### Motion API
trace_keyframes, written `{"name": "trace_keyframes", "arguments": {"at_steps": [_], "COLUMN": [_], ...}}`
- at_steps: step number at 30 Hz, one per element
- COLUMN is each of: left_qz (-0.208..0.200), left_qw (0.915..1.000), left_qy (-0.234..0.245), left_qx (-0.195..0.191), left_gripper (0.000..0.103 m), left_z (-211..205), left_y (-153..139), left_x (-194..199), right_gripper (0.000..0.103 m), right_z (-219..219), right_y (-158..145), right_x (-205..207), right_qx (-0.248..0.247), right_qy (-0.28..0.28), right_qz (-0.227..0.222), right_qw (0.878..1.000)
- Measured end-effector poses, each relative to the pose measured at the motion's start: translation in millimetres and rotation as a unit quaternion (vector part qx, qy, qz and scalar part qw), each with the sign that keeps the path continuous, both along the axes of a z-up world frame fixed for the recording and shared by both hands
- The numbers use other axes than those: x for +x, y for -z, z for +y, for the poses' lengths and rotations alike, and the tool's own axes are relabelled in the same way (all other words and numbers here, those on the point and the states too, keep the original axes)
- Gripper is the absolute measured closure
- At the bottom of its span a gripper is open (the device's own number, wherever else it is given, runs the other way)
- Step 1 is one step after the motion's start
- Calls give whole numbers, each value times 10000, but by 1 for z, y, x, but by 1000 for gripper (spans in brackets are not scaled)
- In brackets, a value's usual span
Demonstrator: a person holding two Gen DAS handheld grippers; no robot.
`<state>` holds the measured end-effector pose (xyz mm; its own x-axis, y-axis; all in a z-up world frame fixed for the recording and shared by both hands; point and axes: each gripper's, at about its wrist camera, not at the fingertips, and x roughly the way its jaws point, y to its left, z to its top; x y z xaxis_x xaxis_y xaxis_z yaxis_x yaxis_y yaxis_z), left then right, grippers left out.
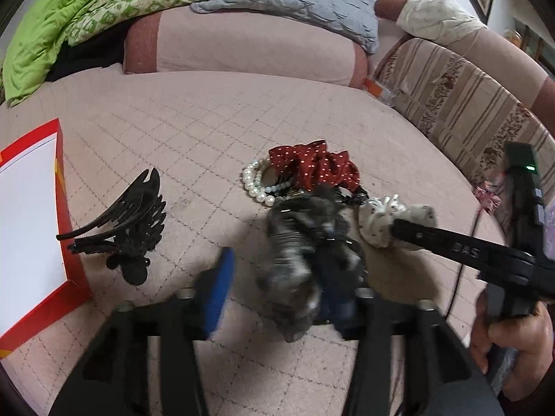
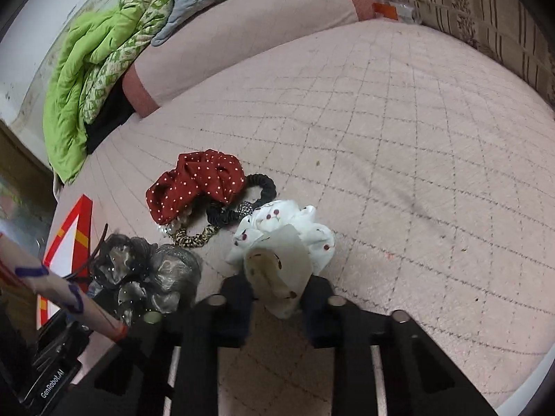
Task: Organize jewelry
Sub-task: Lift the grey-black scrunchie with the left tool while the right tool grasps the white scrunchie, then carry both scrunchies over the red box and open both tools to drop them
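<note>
Right gripper (image 2: pixel 277 294) angles down, pads pinching the white scrunchie (image 2: pixel 284 235); left gripper (image 1: pixel 277 294) tilts down, fingers spread around the grey scrunchie (image 1: pixel 295 242). Bare quilt (image 2: pixel 416 138) runs toward two o'clock. Only the left view shows the black claw clip (image 1: pixel 121 222) beside the red box (image 1: pixel 66 208) at nine

Everything's sitting on a pink quilted bed cover (image 2: pixel 399 131) w/ a diamond stitch pattern. Using the red polka-dot scrunchie (image 2: pixel 194 180) as the landmark: pearl bracelet (image 1: pixel 255 180) is lying right against its left side in the left wrist view, black scrunchie (image 2: pixel 263 183) is touching its right edge in the right wrist view, a leopard-print band (image 2: pixel 192 237) is lying just below it. Black claw clip (image 1: pixel 128 215) is resting well apart to its left, next to a red-edged box (image 1: pixel 66 208). Pink bolster (image 1: pixel 239 45) is lying far behind it.
</note>
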<state>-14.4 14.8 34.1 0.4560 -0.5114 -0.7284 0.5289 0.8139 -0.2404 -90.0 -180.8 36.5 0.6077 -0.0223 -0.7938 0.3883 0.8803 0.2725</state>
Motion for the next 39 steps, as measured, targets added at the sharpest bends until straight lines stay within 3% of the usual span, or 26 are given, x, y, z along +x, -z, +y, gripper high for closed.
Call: {"name": "trace_keyframes", "arguments": {"at_steps": [6,7,8,9,12,18,24,32,39], "left_qz": [143,109,65,38,-85,-605,-860,-1181,-1193], "left_qw": [9998,9998,9999,9998,9999,9974,9944,9884,9815], "left_qy": [30,40,51,80,64,-130,-405,-934,-1494], "left_qx": [133,142,150,154,6,-366,-467,-200,-54], "left_gripper": [53,59,74,82,86,87,87,87,86], "left_z": [-13,-14,-15,-16,-13,5,29,75,127], "left_y": [15,15,14,13,6,-23,-43,-59,-66], "left_x": [4,3,2,1,-2,-11,-7,-3,7], "right_gripper": [86,86,86,86,86,86,86,86,86], "right_z": [2,2,2,2,5,20,42,79,121], "right_y": [-16,-18,-20,-22,-33,-56,-64,-67,-67], "right_x": [-13,-15,-17,-18,-23,-30,-30,-16,7], "right_qx": [-142,-124,-103,-94,-131,-265,-366,-444,-216], "right_qy": [-20,-34,-50,-65,-134,-328,-681,-1186,-1650], "right_qz": [-308,-368,-432,-482,-759,-1275,-1515,-1614,-1672], "right_qw": [9994,9992,9990,9988,9969,9909,9854,9787,9718]}}
